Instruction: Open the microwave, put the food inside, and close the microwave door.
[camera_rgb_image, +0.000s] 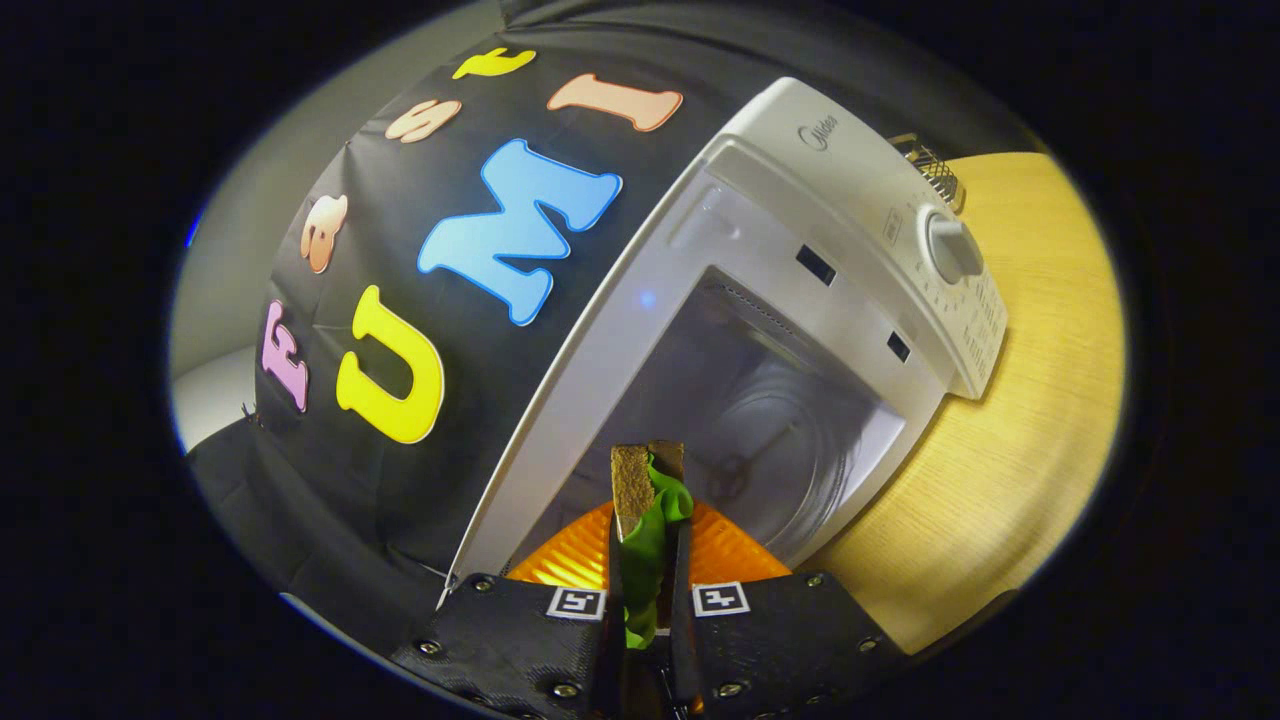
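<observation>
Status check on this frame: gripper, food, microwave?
Gripper shut on green food. Orange plate beneath. Microwave open, cavity just ahead, path unobstructed.

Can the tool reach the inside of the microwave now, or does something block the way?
Probably yes: the microwave stands open just ahead, and the tool, shut on green food, faces its cavity.

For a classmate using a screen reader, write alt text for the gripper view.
The hand-held gripper is shut on a green food item just in front of the open white microwave, above an orange plate. The microwave stands on a wooden table, its glass turntable visible inside.
</observation>
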